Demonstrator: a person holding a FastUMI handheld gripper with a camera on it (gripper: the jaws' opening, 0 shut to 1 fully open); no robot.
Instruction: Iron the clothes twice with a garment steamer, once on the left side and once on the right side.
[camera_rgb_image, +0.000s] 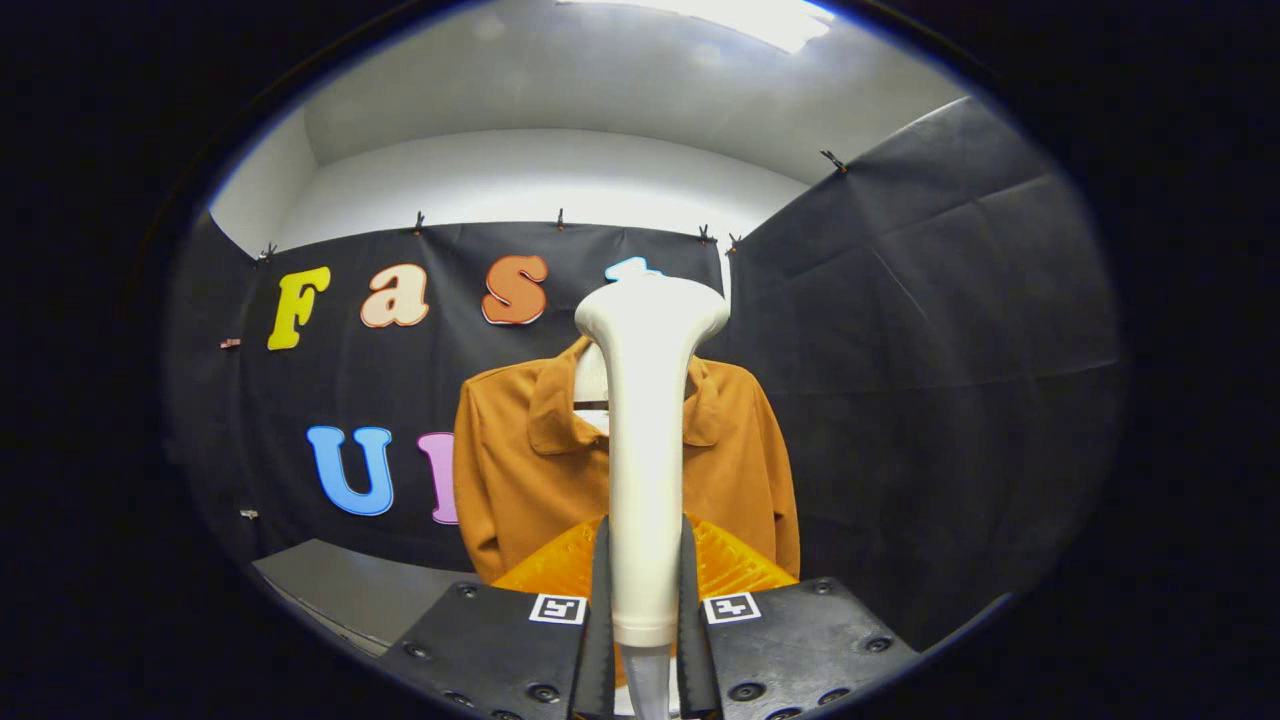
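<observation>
Beyond the fingers, against the black cloth wall (920, 330), an orange-brown jacket (520, 470) is hung upright on what is judged to be a pale dress form, its collar open and its front turned toward the camera, presumably so that both halves can be reached; a grey tabletop (340, 590) is seen low down beside it; between camera and jacket, the white garment steamer (645, 440) is held upright, its long axis running vertically, its broad head at the top level with the collar and its handle pointing down; which way the steam face is turned cannot be told. The gripper (645, 620) is clamped on the steamer's lower handle, one finger pressed on either side, a low grip judged to leave the head free to sweep the cloth; the steamer is seen near the jacket's middle, so neither the left nor the right pass is judged begun.
</observation>
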